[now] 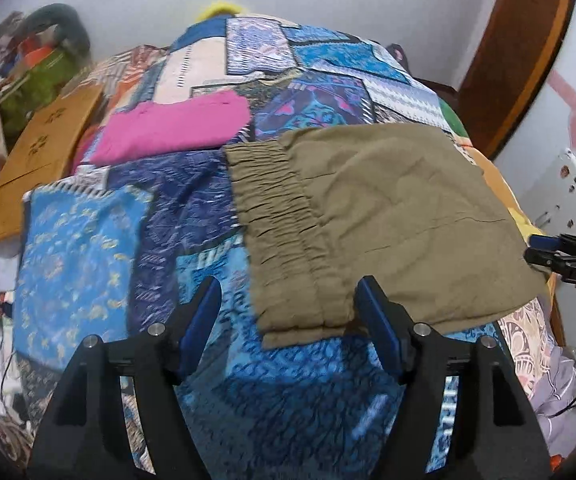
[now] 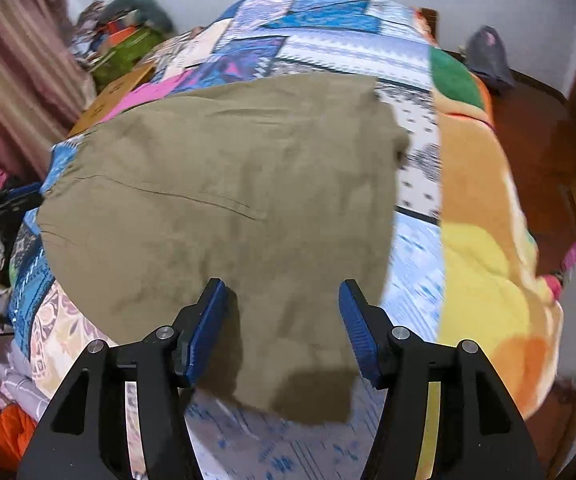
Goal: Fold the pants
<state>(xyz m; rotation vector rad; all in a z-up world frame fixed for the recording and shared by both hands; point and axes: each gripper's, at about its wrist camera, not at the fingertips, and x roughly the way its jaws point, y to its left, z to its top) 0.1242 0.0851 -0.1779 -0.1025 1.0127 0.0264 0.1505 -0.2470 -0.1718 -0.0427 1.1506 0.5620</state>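
Observation:
Olive-khaki pants [image 1: 372,220] lie flat and folded on the patchwork bedspread [image 1: 88,240], with the gathered elastic waistband [image 1: 276,204] toward the left. My left gripper [image 1: 290,292] is open and empty, its jaws straddling the waistband's near corner just above the cloth. In the right wrist view the pants [image 2: 224,200] fill the middle. My right gripper [image 2: 282,300] is open and empty over their near edge. The right gripper also shows at the right edge of the left wrist view [image 1: 568,260].
A folded pink garment [image 1: 176,128] lies beyond the pants. A cardboard box [image 1: 40,152] and a pile of clothes [image 1: 40,60] sit at the bed's far left. An orange and yellow blanket [image 2: 484,240] covers the right side. A wooden door frame [image 1: 516,52] stands behind.

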